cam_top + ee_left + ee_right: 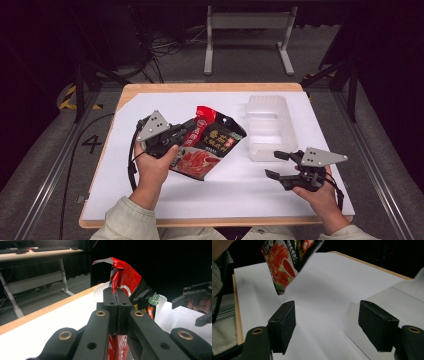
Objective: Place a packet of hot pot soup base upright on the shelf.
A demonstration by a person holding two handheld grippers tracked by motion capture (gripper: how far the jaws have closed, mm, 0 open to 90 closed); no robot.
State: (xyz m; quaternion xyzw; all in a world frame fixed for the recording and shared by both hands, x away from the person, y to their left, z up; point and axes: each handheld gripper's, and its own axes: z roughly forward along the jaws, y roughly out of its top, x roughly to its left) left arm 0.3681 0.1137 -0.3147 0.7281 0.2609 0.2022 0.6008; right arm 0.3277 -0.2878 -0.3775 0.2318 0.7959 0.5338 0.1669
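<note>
Your left gripper [184,131] has its jaws clamped flat on the edge of the glossy red-and-black foil food pouch [210,143], which hangs lifted off the white sheet covering the wooden table [210,87]. In the left gripper view the two black jaws meet on the crumpled red upper part of the pouch [125,277], with no gap between them.

Your right gripper [278,164] stands with its jaws wide apart and nothing between them, low over the sheet at the near right side. Seen along those jaws, the pouch's [287,262] lower corner hangs above and to the left of them, well clear of both pads.

The relation that matters is this: the pouch runs on a slant from its red top, at the far side, down to its printed bottom corner nearest you, and that free corner points toward the gap between your two hands. The clear, shallow plastic tray [267,127] lies on the sheet just beyond your right gripper, to the pouch's right and apart from it.

Your right hand is the nearer one to the free end, so reaching left and up would likely bring those spread jaws to the pouch.
</note>
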